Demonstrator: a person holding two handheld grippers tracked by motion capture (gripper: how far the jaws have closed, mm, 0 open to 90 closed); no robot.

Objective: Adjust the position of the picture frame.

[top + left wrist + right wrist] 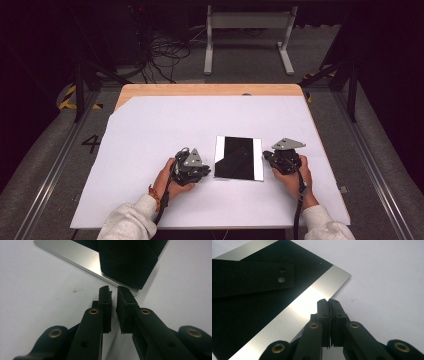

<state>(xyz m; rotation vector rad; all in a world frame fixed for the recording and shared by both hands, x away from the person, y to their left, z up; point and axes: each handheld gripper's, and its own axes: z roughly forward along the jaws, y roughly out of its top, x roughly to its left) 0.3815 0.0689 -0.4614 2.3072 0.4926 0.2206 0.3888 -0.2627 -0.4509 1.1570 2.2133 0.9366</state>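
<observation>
Lying flat between the closed, empty left gripper (204, 169) and right gripper (268, 159), the stiff, slick picture frame (239, 158) probably needs pinching at its thin metal edges.

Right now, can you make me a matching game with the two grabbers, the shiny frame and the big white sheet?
Things:
1. left gripper
2. right gripper
3. picture frame
4. white sheet

Descriptions:
A. covers most of the wooden table
B. lies flat, black back up, silver strips along two sides
C. jaws pressed together, tips over a silver strip
D. jaws nearly together with a thin gap, nothing between them, pointing at the frame's corner

Pairs: 1-D, 2-C, 3-B, 4-A
</observation>
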